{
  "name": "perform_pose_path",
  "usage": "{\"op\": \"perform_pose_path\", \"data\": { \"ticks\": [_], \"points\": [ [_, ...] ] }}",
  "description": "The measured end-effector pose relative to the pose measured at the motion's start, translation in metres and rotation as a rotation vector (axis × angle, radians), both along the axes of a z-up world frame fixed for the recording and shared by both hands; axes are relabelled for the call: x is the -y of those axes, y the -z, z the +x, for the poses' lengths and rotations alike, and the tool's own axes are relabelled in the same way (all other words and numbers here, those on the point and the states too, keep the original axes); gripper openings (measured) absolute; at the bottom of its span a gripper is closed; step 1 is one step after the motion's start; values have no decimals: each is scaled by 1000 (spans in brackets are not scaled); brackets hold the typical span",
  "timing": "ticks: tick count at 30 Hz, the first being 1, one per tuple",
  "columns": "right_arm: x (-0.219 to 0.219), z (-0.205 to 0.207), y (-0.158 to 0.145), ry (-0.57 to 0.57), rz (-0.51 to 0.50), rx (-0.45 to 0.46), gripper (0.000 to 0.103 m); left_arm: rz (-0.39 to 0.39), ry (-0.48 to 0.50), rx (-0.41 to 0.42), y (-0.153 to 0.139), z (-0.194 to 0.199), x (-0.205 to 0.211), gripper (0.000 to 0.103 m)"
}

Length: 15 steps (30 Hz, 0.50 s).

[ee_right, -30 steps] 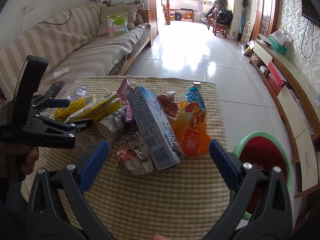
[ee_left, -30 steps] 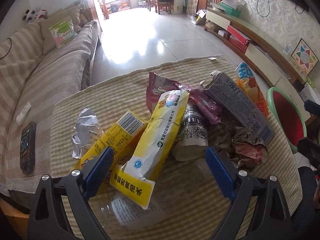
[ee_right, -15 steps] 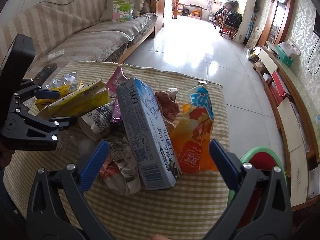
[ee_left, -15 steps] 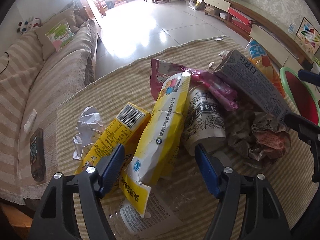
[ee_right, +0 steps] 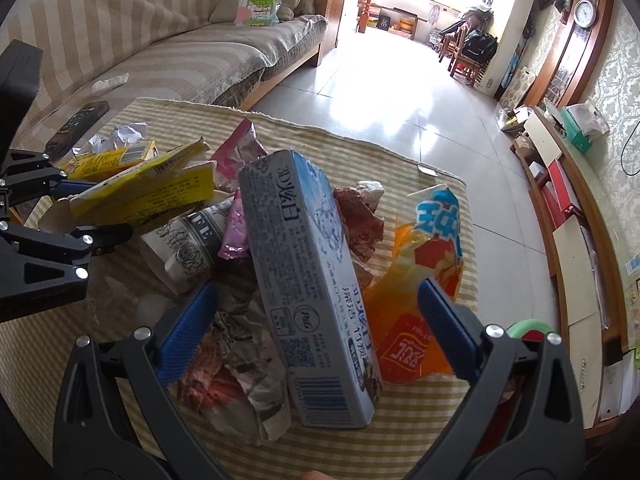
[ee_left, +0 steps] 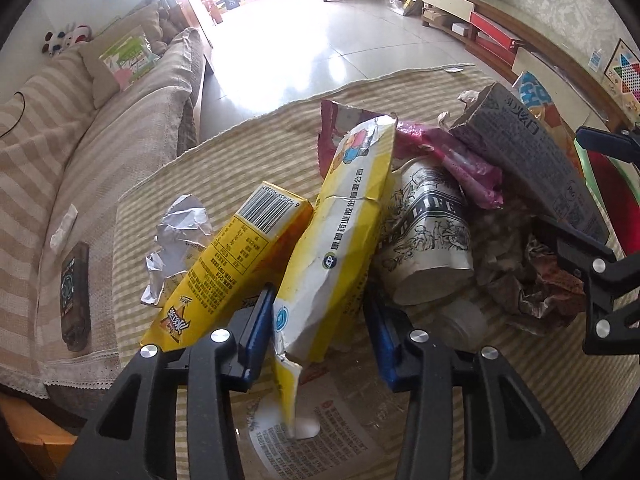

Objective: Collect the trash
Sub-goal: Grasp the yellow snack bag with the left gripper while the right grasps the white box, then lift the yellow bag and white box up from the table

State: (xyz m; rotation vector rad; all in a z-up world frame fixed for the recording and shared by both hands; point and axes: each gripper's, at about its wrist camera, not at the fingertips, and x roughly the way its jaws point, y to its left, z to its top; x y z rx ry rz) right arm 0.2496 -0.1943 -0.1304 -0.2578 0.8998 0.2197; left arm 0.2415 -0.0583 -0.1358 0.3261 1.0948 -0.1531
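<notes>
Left claw (ee_left: 320, 322) tight on torn yellow packet (ee_left: 344, 236); right claw (ee_right: 316, 320) wide around toothpaste box (ee_right: 308, 280).

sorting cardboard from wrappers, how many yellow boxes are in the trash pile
2. A torn yellow carton sits clamped between the left gripper pads; a yellow box with a barcode leans just left of it. More could be buried under the pile.

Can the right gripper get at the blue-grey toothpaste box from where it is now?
Probably yes. The right gripper is open, and the toothpaste box lies on top of the pile between its fingers with nothing covering it.
</notes>
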Motion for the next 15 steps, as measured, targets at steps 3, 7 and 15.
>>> {"op": "perform_pose_path", "data": {
  "ticks": [3,7,15],
  "points": [
    [-1,7,4,-3,5,-30,71,-13,-4,21,-6,-4,-3,41],
    [2,9,7,6,26,-66,46,-58,-15,35,-14,-7,-8,41],
    [11,-6,-23,23,66,11,39,-112,-40,95,-35,-16,-18,41]
  ]
}}
